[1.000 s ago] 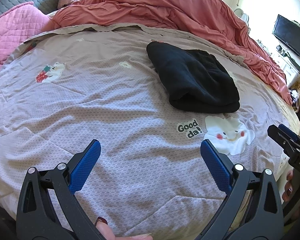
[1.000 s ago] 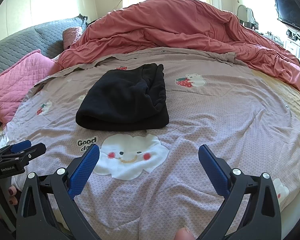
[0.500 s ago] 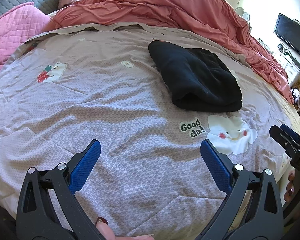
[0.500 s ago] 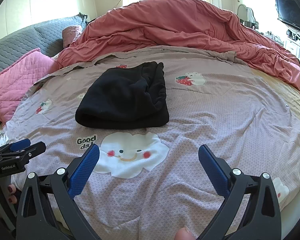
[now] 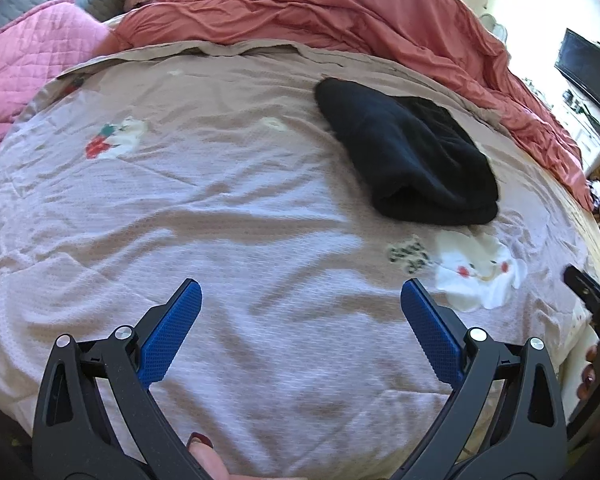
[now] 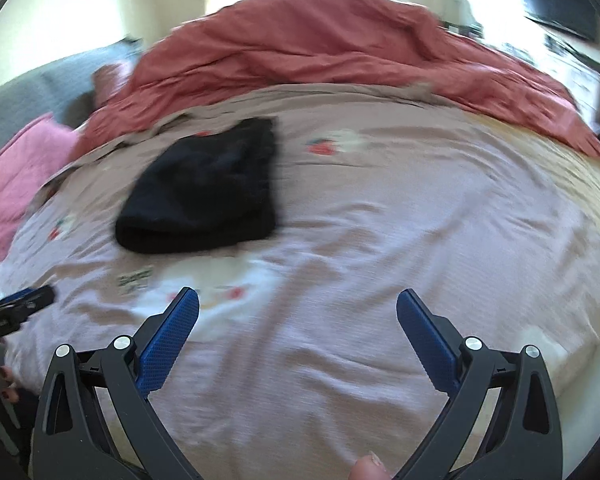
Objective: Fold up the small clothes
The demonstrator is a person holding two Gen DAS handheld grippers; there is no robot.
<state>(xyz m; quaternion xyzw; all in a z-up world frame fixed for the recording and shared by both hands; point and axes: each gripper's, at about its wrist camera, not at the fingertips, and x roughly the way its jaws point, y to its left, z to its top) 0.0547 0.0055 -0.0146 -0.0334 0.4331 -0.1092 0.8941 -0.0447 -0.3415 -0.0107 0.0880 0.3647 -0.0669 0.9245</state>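
A folded black garment [image 5: 412, 156] lies on the mauve printed bedsheet [image 5: 220, 200], up and right of centre in the left wrist view and up and left of centre in the blurred right wrist view [image 6: 208, 192]. My left gripper [image 5: 300, 312] is open and empty, low over the near part of the sheet, well short of the garment. My right gripper [image 6: 298, 320] is open and empty too, near the front of the bed. The right gripper's tip shows at the left view's right edge [image 5: 592, 300]; the left gripper's tip shows at the right view's left edge [image 6: 16, 308].
A bunched salmon duvet [image 5: 340, 12] covers the far side of the bed. A pink quilted pillow [image 5: 24, 72] and grey pillows [image 6: 32, 96] lie at the far left. A wall TV [image 5: 588, 68] and a cabinet stand at the right. The bed's edge runs along the right [image 5: 596, 240].
Both grippers have drawn back and swung; the garment sits farther off and shifted in each view. The right wrist view is now motion-blurred. Both grippers stay open.
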